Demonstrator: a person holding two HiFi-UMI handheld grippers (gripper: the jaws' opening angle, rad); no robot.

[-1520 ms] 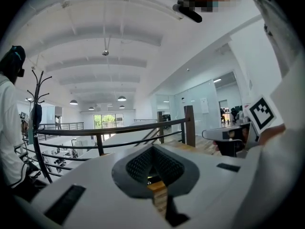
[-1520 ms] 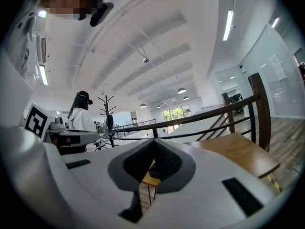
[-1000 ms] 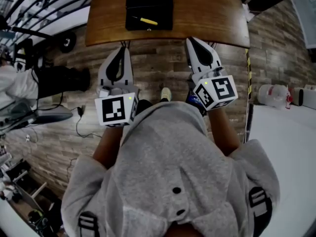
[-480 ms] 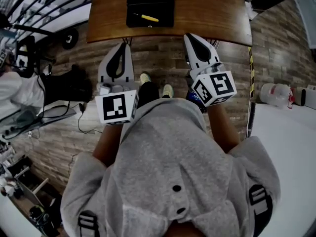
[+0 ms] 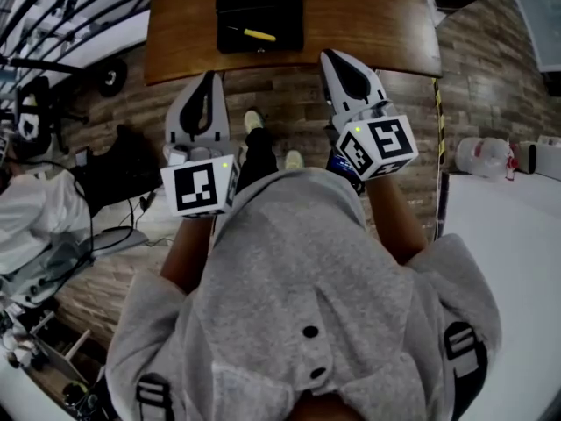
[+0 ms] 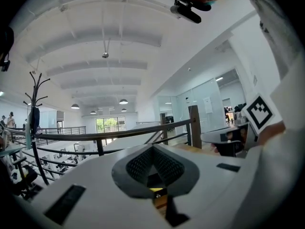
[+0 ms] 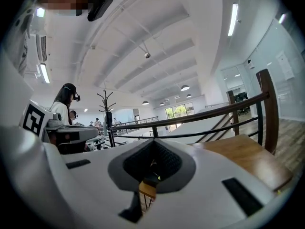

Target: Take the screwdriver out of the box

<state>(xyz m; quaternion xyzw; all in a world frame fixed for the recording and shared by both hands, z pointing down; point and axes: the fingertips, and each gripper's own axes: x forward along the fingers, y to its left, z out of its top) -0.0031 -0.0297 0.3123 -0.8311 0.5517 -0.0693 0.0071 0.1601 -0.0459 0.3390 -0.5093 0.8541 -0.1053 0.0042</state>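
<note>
In the head view a black box (image 5: pixel 259 11) lies open on the brown wooden table (image 5: pixel 368 24) at the top. A yellow-handled screwdriver (image 5: pixel 259 34) rests inside it near the front edge. My left gripper (image 5: pixel 209 76) hangs over the floor just short of the table's near edge, below and left of the box, jaws together and empty. My right gripper (image 5: pixel 327 55) reaches the table's edge to the right of the box, also shut on nothing. In the left gripper view, that gripper (image 6: pixel 153 147) shows its tips meeting. So does the right gripper (image 7: pixel 153 141) in its own view.
The floor is wood plank with cables (image 5: pixel 140 204) at the left. A white table (image 5: pixel 508 261) and plastic bottles (image 5: pixel 480 159) stand at the right. Railings (image 5: pixel 61 16) run at the upper left. A person in white (image 5: pixel 31 222) sits at the left edge.
Both grippers have come closer to the table's near edge, and the right tip now reaches it. The view has shifted, so the table and box sit slightly further left.
</note>
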